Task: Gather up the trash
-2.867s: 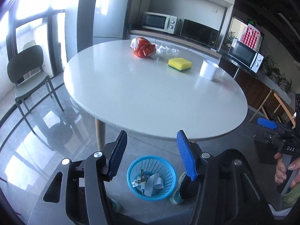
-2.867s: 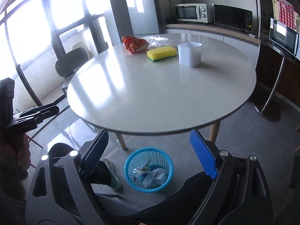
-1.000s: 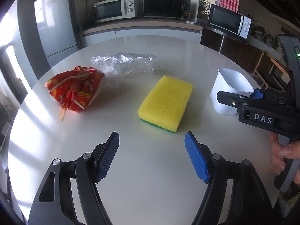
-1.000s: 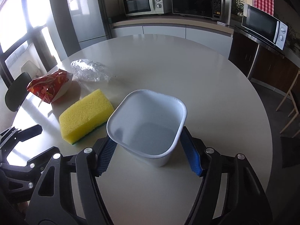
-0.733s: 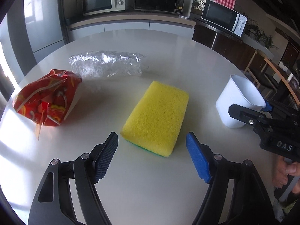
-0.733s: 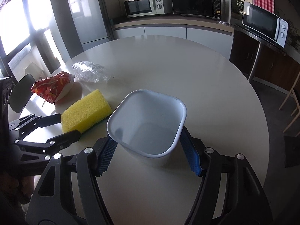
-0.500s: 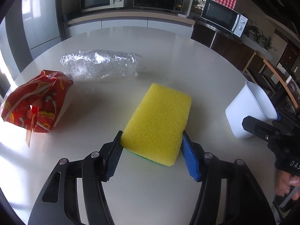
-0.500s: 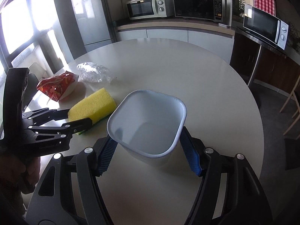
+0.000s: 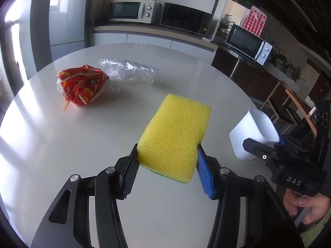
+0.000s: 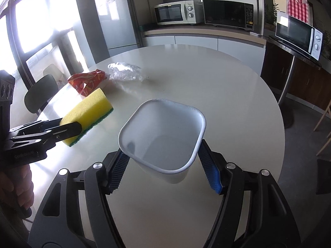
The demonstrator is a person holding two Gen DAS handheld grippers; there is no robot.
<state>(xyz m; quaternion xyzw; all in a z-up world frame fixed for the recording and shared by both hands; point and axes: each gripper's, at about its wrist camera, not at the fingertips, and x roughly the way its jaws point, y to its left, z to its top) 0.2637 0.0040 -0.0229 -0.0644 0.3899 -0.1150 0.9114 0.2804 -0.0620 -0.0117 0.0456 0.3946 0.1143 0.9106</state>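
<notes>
A yellow sponge with a green underside sits between the pads of my left gripper, whose jaws are closing and press on its sides; it hangs tilted off the round white table. My right gripper is shut on an empty white plastic cup, held tilted above the table. The right wrist view shows the sponge in the left gripper to the cup's left. A crumpled red snack wrapper and a crushed clear plastic bottle lie at the far left.
A dark chair stands beyond the table's left edge. Behind the table are a fridge and a counter with microwaves. A hand holds the right gripper's handle at the right.
The left jaws have closed onto the sponge and raised it off the table. The right gripper has carried the cup up and tilted it.
</notes>
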